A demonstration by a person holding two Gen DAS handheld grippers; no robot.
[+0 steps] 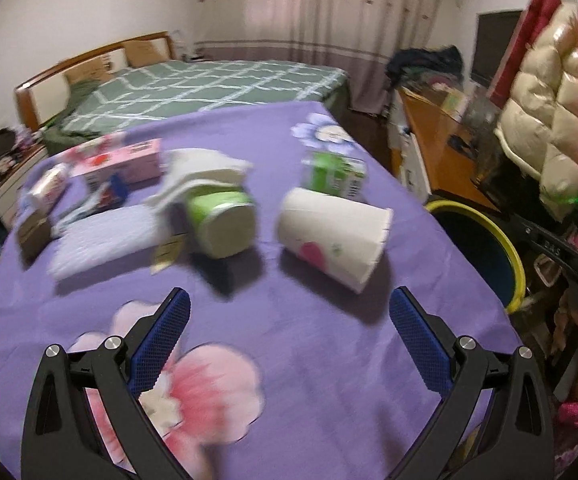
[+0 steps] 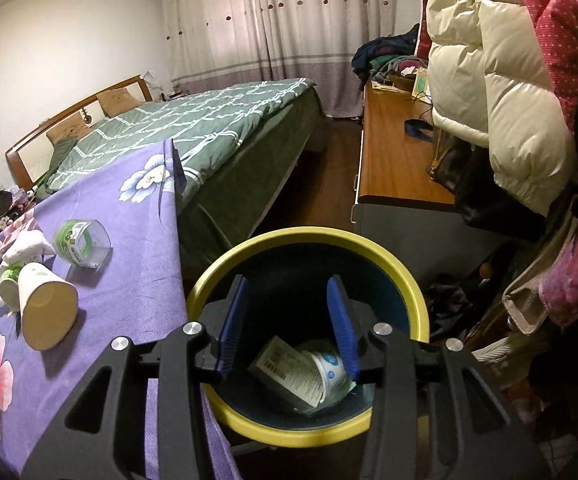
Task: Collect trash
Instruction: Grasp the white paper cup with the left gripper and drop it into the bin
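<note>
Purple floral bedspread [image 1: 309, 360] carries a tipped white paper cup [image 1: 333, 236] at 12 o'clock from the left gripper [image 1: 289, 312], jaws spread and empty; light, crushable, likely best pinched across its wall; right gripper [image 2: 289, 312], released, hangs over the yellow-rimmed bin [image 2: 405, 276].

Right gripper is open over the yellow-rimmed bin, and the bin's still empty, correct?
Not empty. The right wrist view shows the right gripper open over the yellow-rimmed bin, but the bin already holds a printed carton and a white cup.
</note>
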